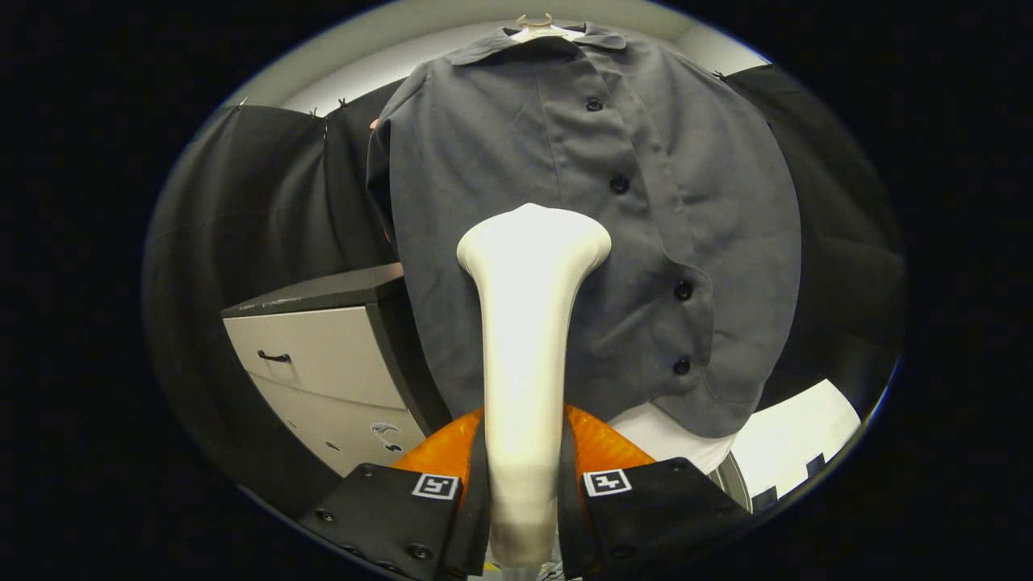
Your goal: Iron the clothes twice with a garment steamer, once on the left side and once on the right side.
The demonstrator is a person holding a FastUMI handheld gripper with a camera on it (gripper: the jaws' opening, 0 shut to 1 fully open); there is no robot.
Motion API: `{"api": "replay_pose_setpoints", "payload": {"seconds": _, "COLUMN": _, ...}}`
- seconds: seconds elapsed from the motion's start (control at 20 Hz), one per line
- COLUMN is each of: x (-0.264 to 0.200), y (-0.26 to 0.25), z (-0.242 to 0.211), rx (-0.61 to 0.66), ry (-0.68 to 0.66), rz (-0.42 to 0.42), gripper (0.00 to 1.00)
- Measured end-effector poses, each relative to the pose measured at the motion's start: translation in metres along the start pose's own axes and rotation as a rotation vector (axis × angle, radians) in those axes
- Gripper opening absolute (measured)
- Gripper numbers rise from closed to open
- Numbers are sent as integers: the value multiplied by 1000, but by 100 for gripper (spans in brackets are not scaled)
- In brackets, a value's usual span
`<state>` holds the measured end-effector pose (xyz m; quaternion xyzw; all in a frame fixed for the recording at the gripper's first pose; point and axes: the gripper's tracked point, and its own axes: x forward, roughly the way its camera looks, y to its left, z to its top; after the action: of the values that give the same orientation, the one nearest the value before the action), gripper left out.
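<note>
Gripper (523, 476) fingers closed down to a narrow gap, both pressing on handle of steamer (524, 339) – one finger each side, firm clamp. Steamer runs straight ahead from between the fingers, handle slim at the grip, widening to a flared head at the far end. Head sits against or just in front of the shirt (597, 210); contact can't be confirmed from this angle.

Shirt: dark grey, button-front, hangs on a hanger (537, 24) at top, collar open. Button row runs down the placket, to the right of the steamer head as seen along the fingers. Head lies over the panel on the other side of the placket, roughly mid-height. Hem hangs loose near the lowest button, curling slightly.

Surroundings: cabinet (323, 363) w/ light drawer fronts, dark top, small dark handles, stands beside and partly behind the shirt's edge, well off to the side of the fingers. Black cloth (242, 210) backs everything, pinned w/ clips along its top edge. White surface (795, 436) shows below the hem on the button side.

Nothing between steamer head and fabric; steamer itself hides the strip of shirt behind it
</note>
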<state>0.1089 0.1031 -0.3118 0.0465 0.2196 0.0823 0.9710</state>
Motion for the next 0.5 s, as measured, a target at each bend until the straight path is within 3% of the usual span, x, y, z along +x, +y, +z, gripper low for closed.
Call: {"api": "replay_pose_setpoints", "payload": {"seconds": 0.5, "x": 8, "y": -8, "z": -65, "rx": 18, "ry": 95, "rz": -2, "gripper": 42}}
